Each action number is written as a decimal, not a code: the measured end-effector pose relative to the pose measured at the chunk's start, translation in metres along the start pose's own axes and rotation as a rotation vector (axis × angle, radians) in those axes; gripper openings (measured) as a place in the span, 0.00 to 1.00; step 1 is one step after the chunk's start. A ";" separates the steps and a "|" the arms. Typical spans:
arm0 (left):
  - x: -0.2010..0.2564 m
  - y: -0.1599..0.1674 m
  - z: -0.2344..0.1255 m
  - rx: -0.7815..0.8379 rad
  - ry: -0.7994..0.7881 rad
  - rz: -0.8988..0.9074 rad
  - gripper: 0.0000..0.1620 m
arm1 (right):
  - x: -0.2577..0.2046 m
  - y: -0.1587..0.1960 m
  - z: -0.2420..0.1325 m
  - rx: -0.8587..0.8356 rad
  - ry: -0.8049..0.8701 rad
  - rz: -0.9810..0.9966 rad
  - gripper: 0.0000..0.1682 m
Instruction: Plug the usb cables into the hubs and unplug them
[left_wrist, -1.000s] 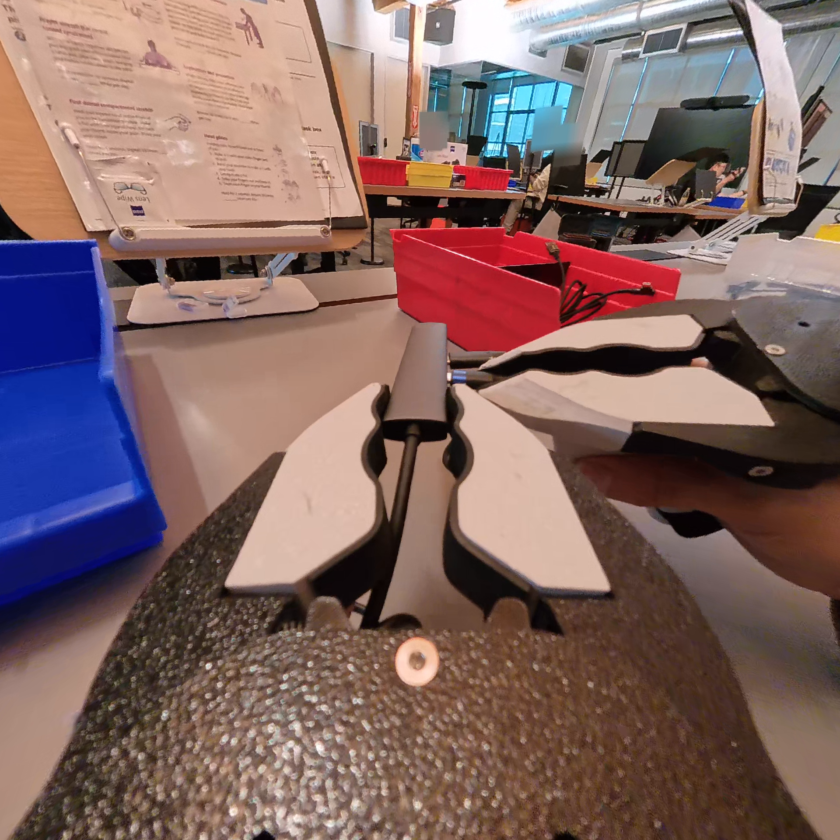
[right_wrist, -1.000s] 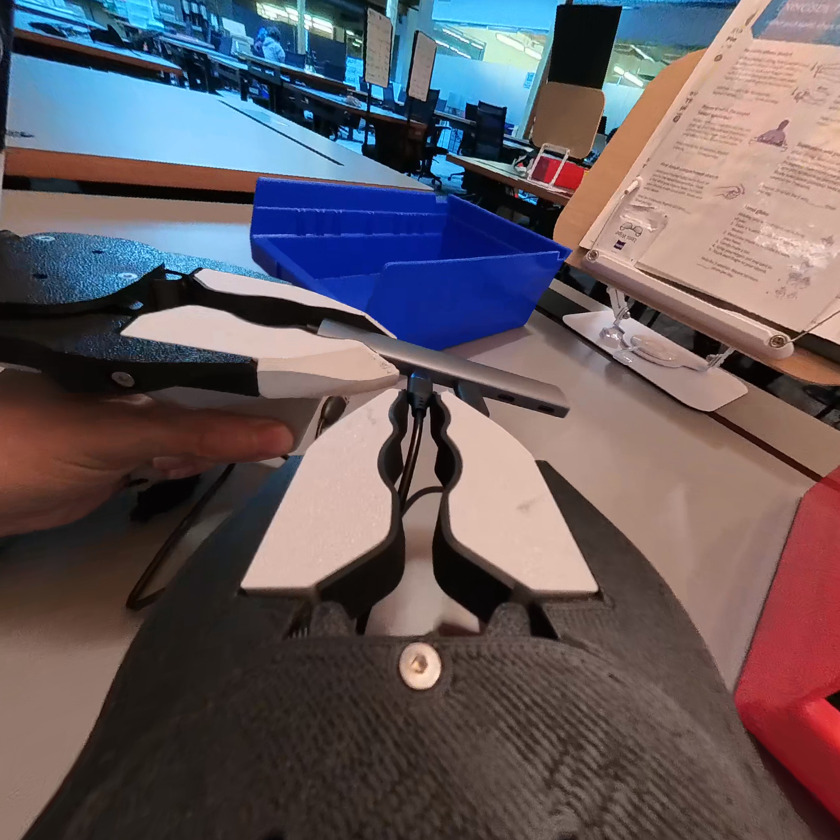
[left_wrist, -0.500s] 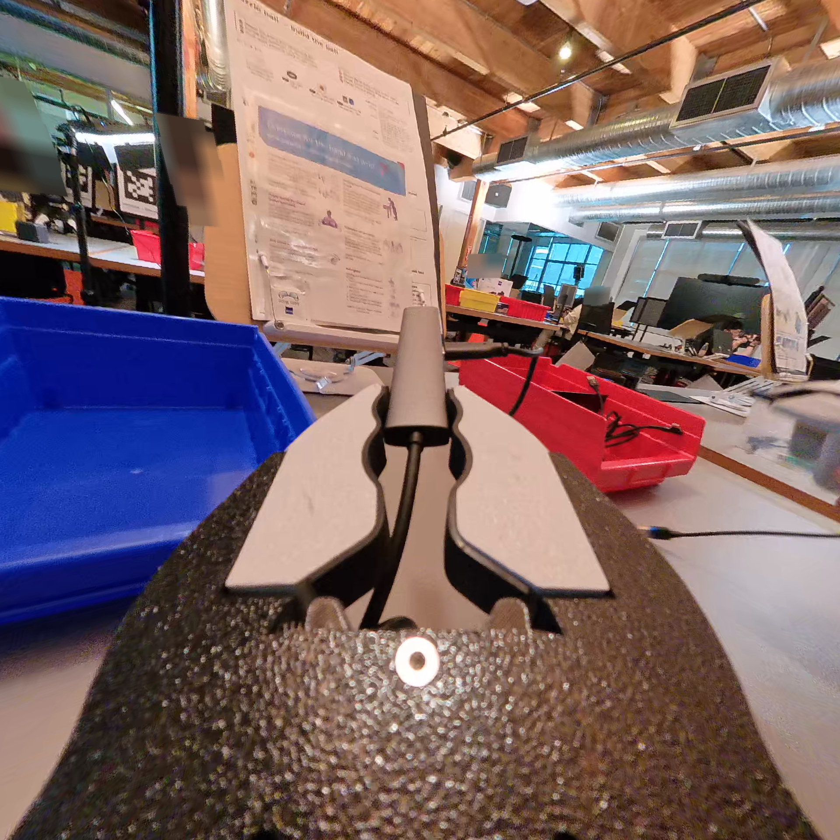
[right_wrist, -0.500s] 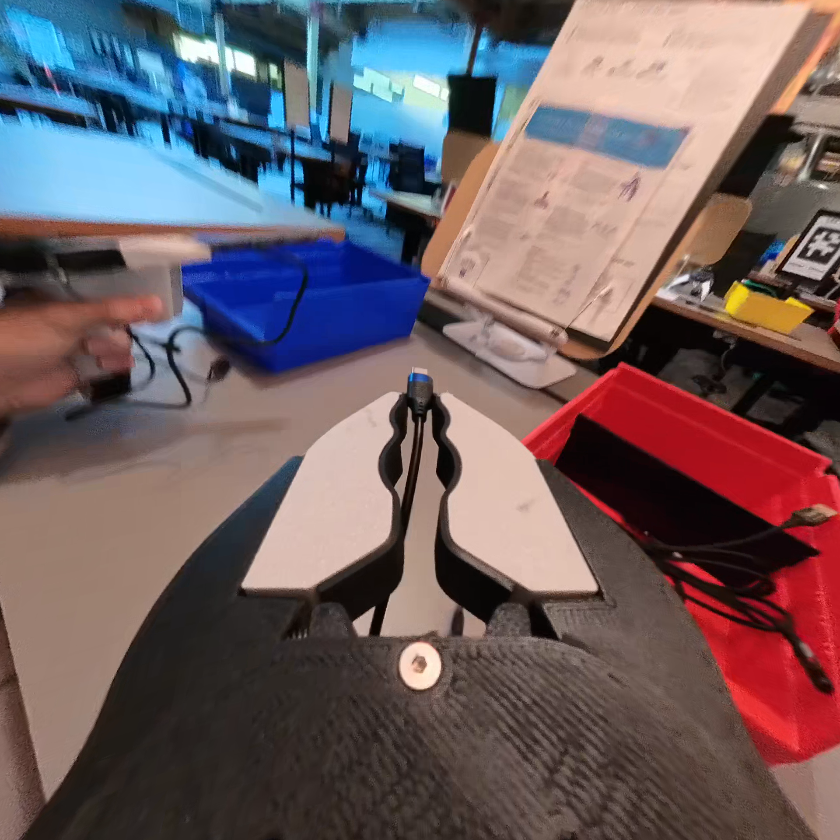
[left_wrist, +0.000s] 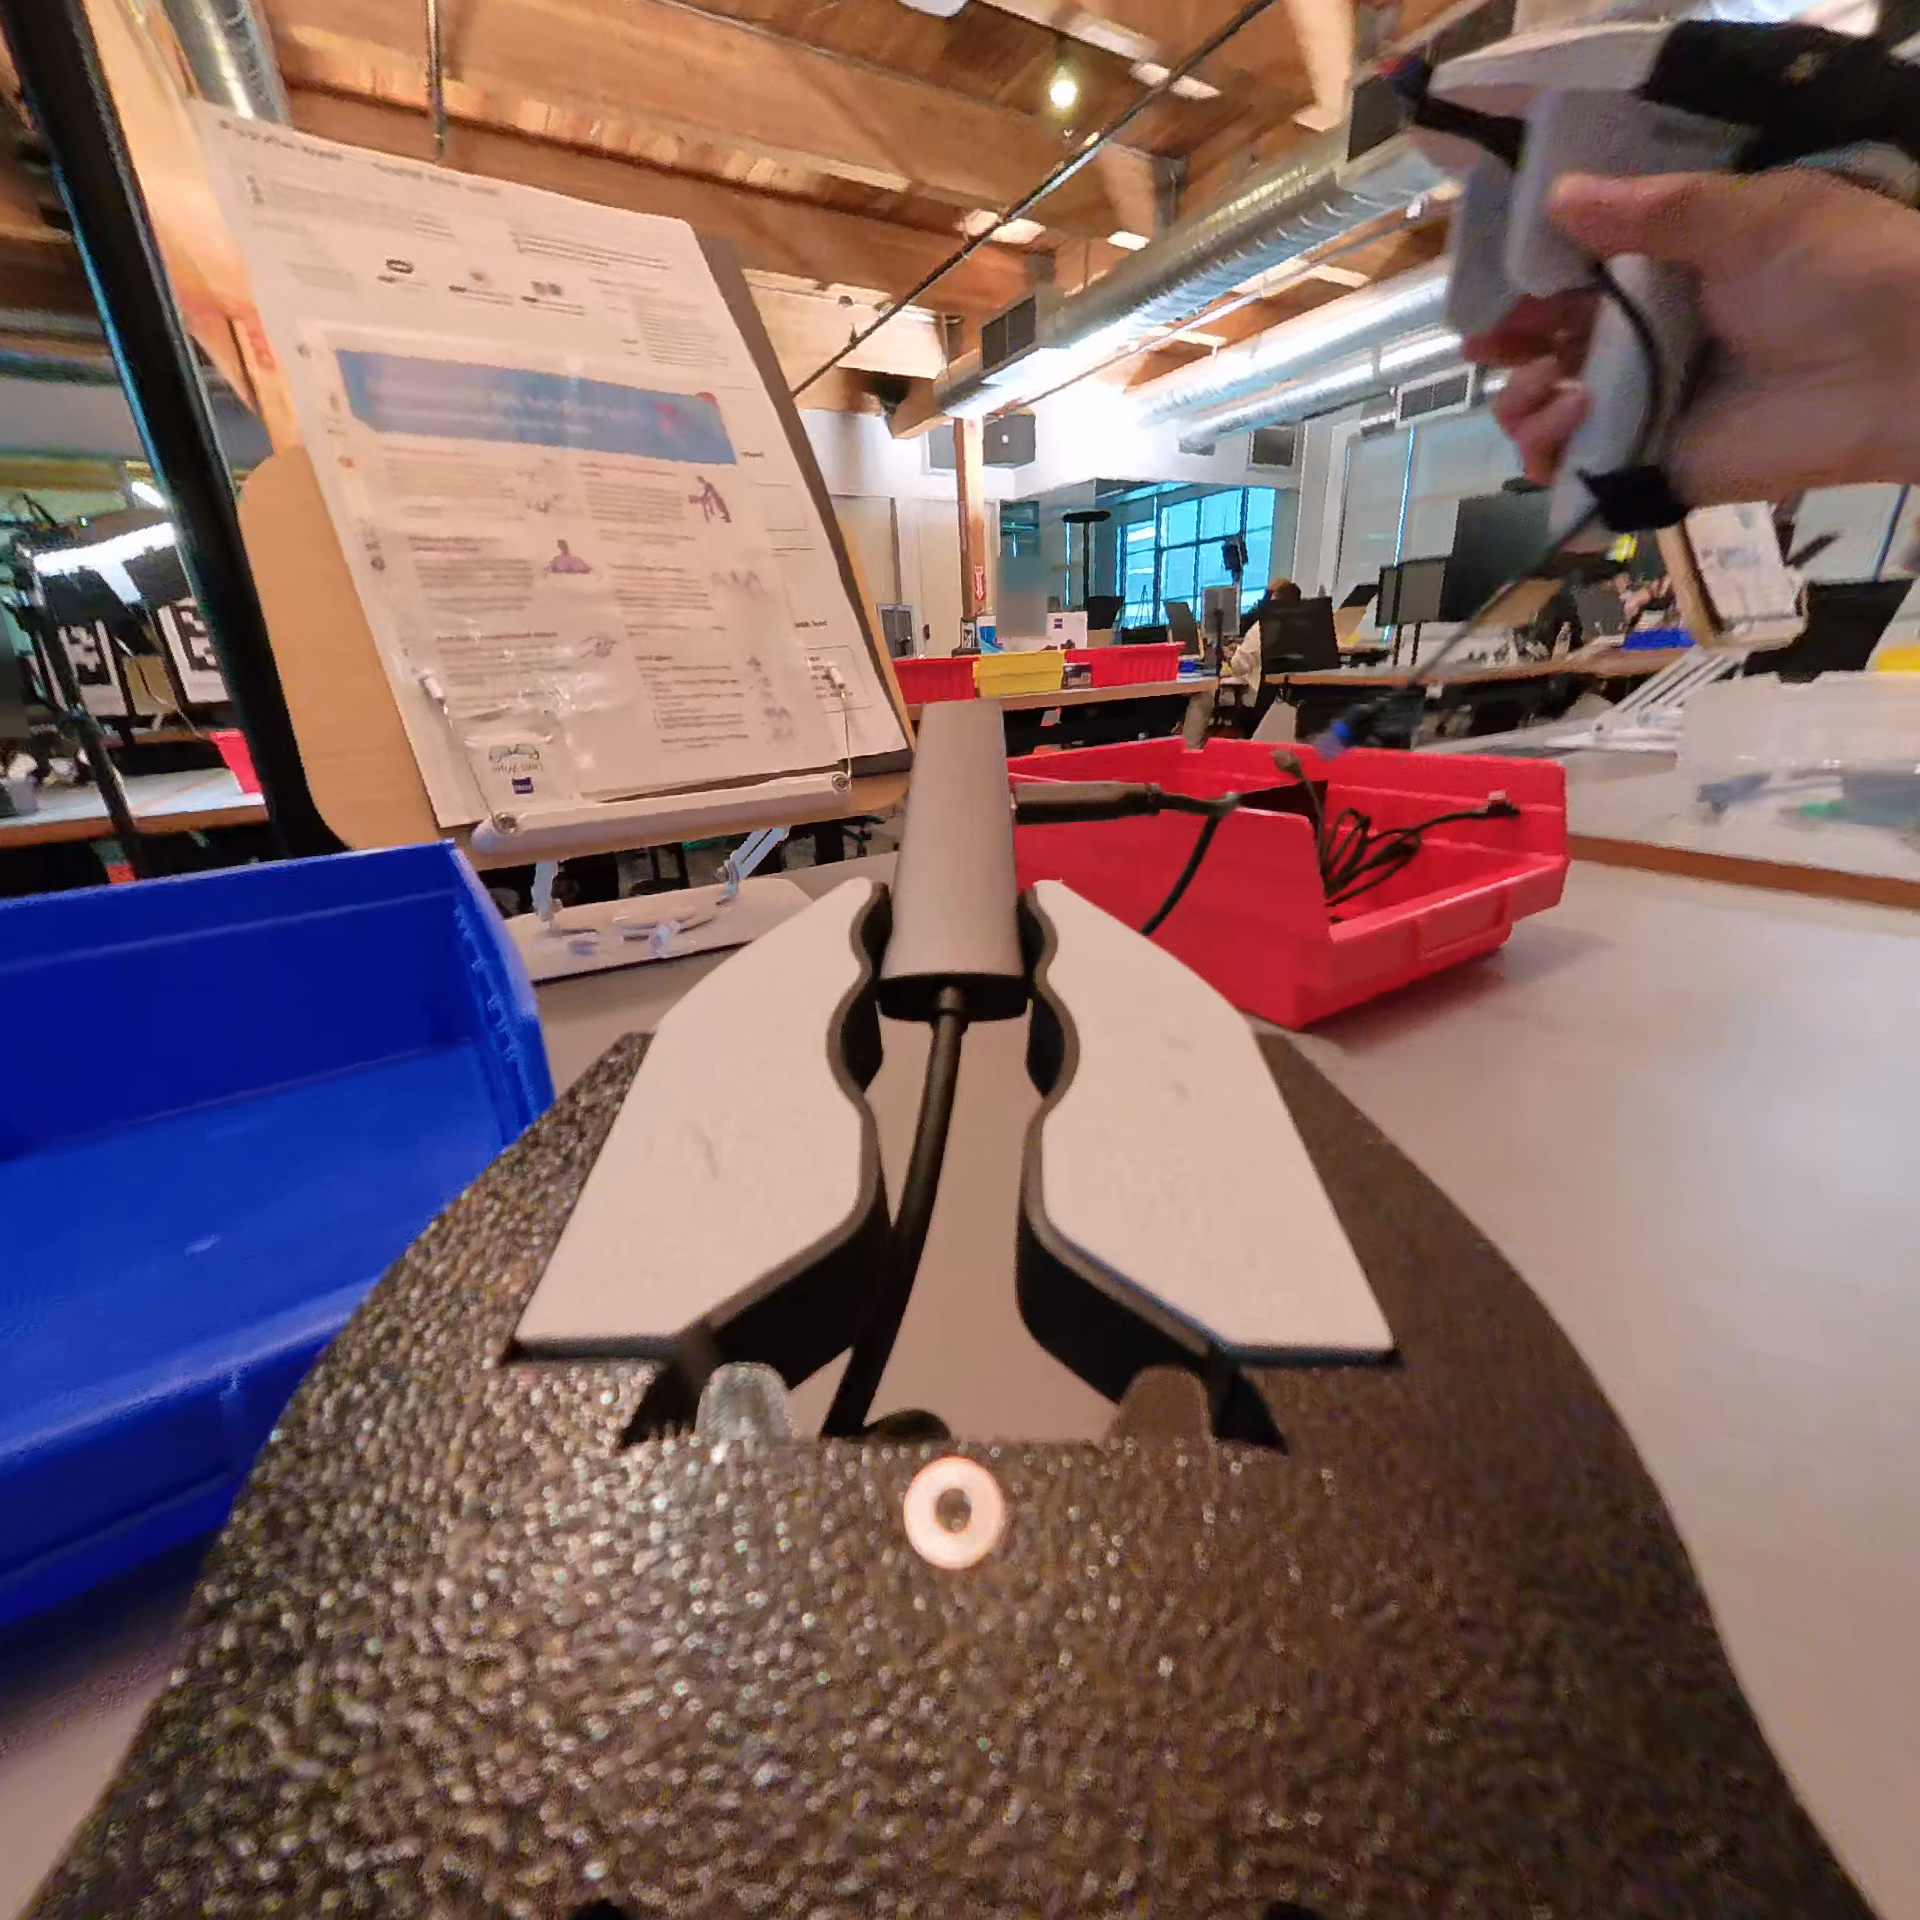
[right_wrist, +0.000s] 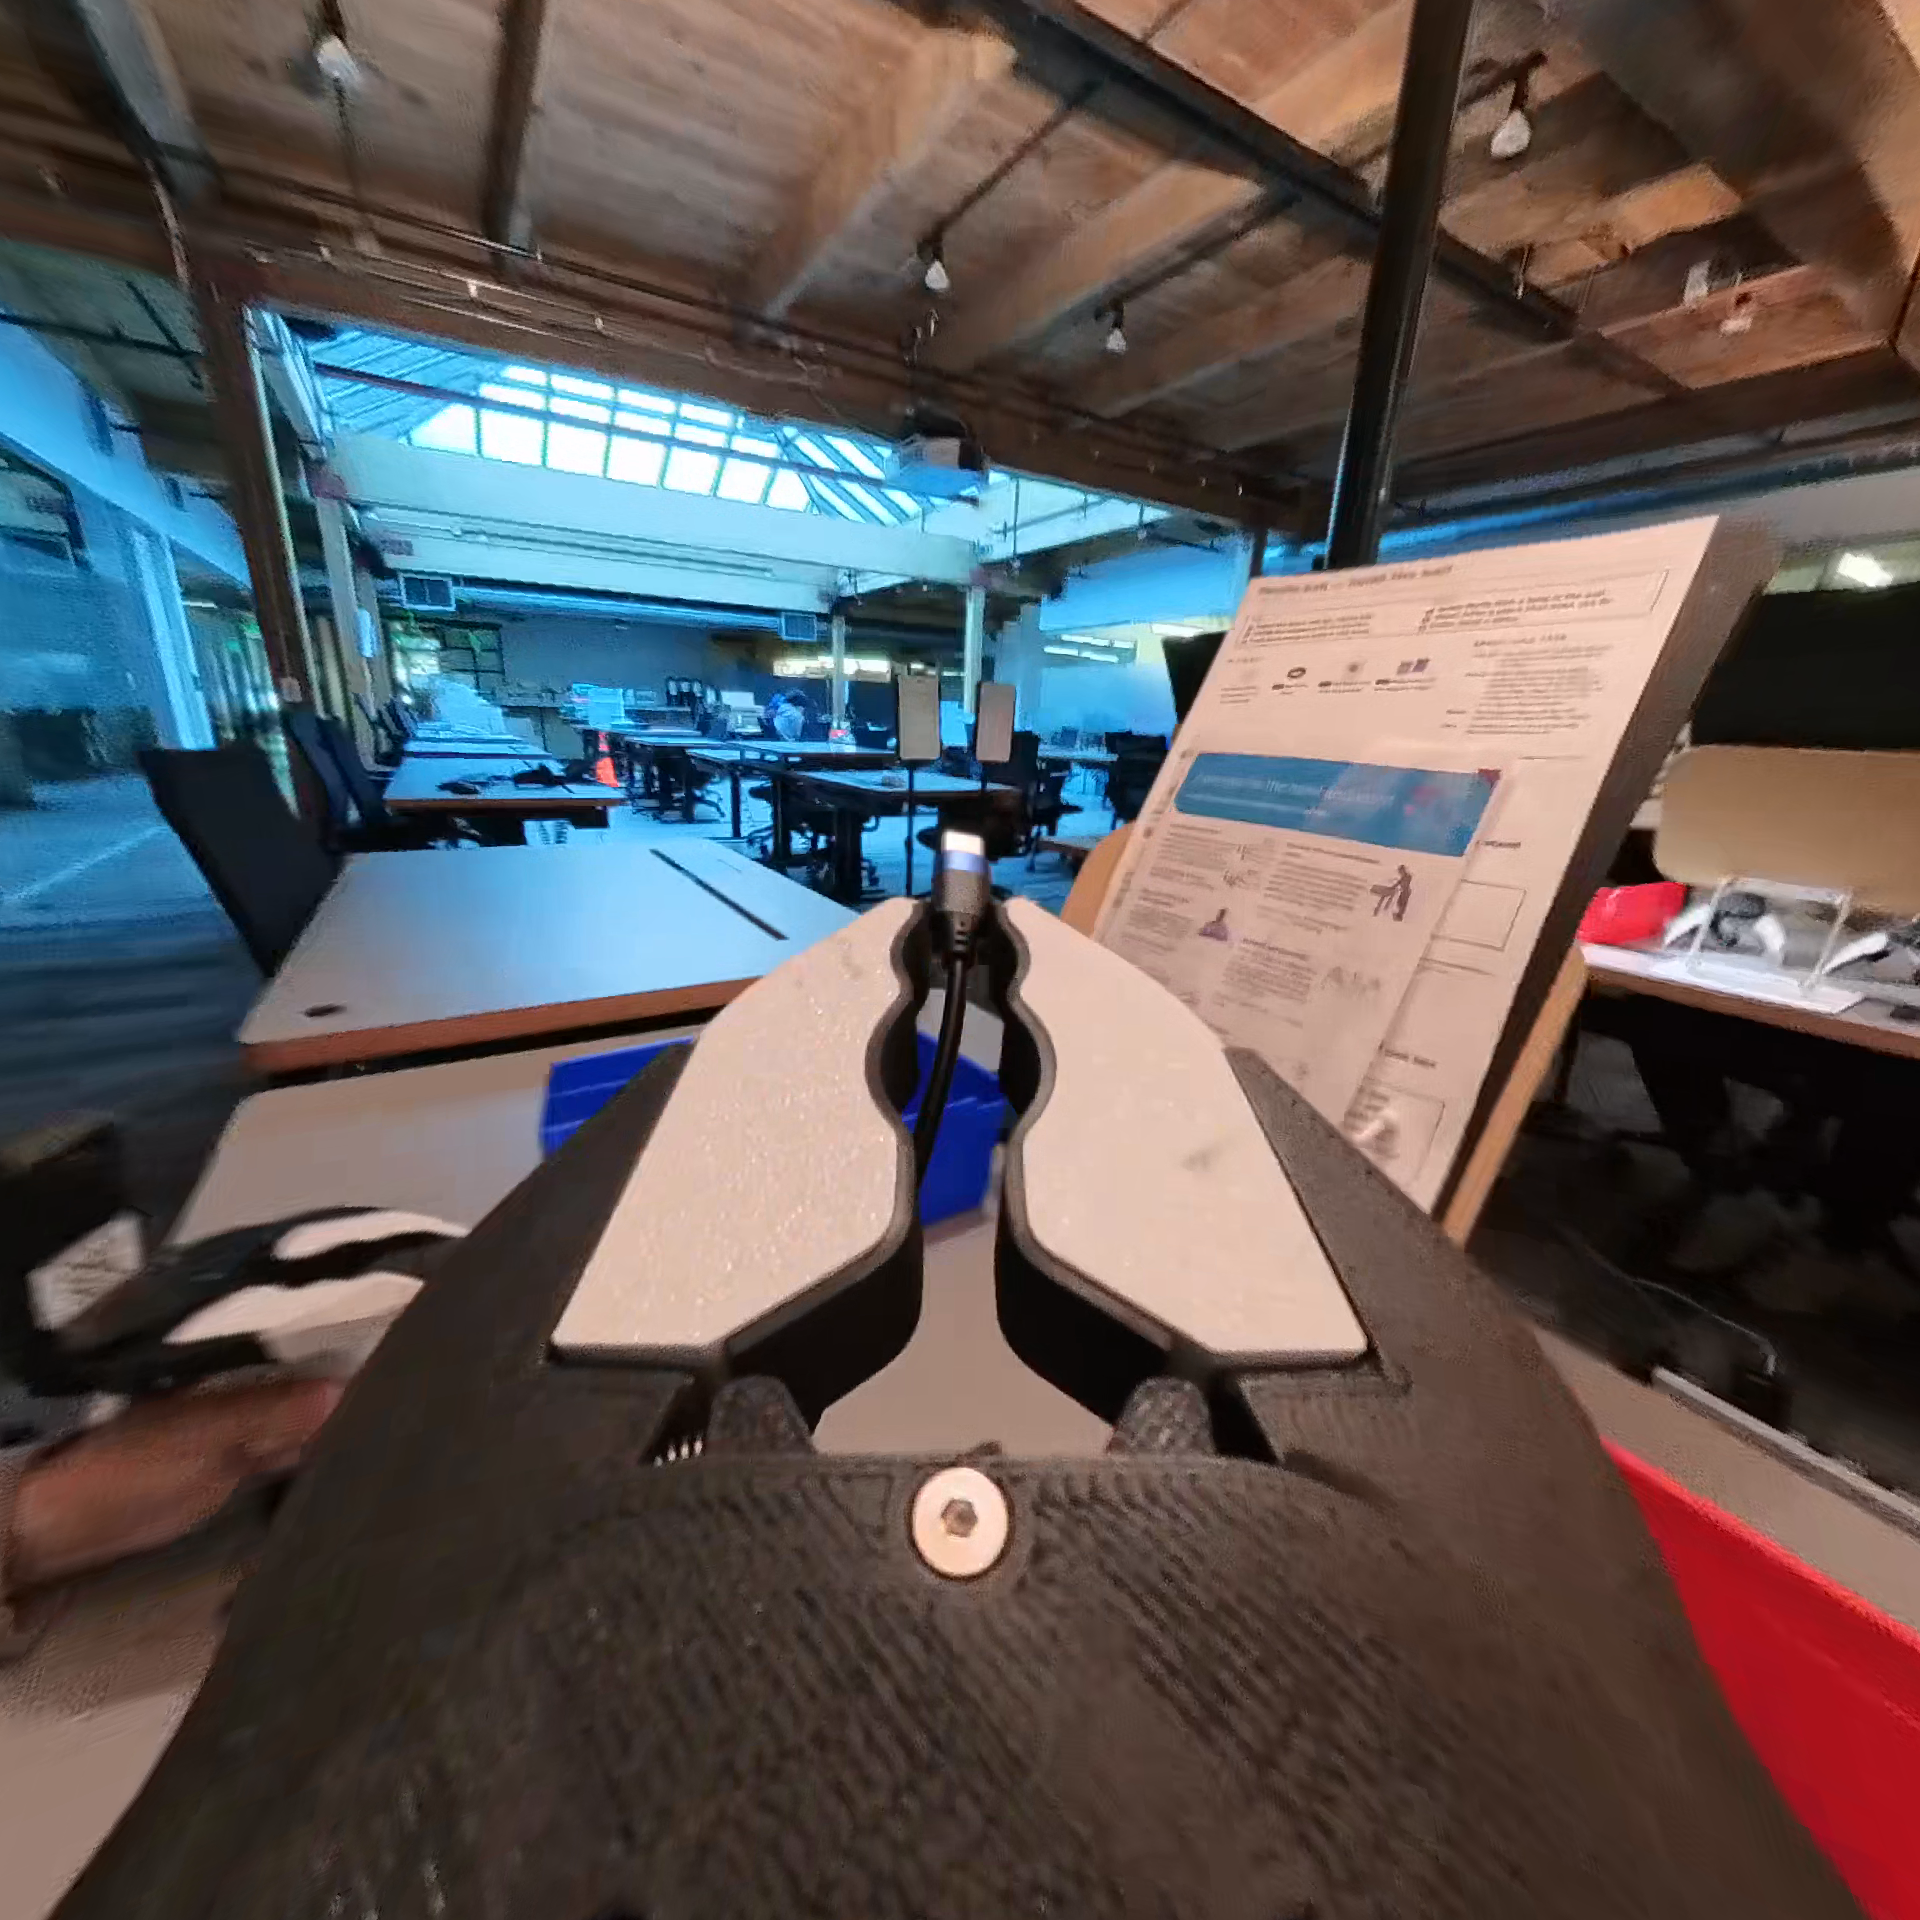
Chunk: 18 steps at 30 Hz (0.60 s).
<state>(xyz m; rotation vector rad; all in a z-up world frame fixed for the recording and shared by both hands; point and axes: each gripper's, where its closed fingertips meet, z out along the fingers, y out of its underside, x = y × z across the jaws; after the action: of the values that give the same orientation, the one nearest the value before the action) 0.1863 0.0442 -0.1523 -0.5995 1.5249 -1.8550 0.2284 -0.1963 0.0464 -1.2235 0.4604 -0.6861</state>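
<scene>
Your left tool (left_wrist: 954, 925) is clamped on the hub (left_wrist: 954, 831) at frame centre; your right tool (right_wrist: 961, 914) pinches the free usb cable (right_wrist: 958, 883). Another cable (left_wrist: 1174, 831) remains plugged, so tugging could twist the hub loose.

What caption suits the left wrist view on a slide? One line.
Left claw clamps the grey USB hub above the table, one cable still plugged in, red bin behind.

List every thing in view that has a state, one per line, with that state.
Left gripper: shut on the grey slim USB hub.
Grey slim USB hub: held off the table, one black cable plugged into its right side.
Right gripper: shut on the black USB cable.
Black USB cable: unplugged, connector free.
Blue plastic bin: empty.
Red plastic bin: holds black cables.
</scene>
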 end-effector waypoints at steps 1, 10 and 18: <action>0.001 0.001 0.000 -0.007 0.002 0.018 0.14 | 0.011 0.011 0.003 0.004 0.012 -0.020 0.06; 0.001 0.001 -0.002 0.002 0.024 -0.013 0.14 | 0.082 0.167 -0.021 -0.331 0.230 0.174 0.06; 0.003 0.002 0.000 -0.006 0.032 -0.010 0.14 | 0.134 0.217 -0.137 -1.304 0.446 -0.437 0.17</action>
<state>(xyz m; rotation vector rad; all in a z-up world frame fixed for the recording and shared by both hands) 0.1846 0.0423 -0.1545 -0.5838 1.5515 -1.8760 0.2834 -0.3450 -0.1953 -2.4529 1.1228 -1.0859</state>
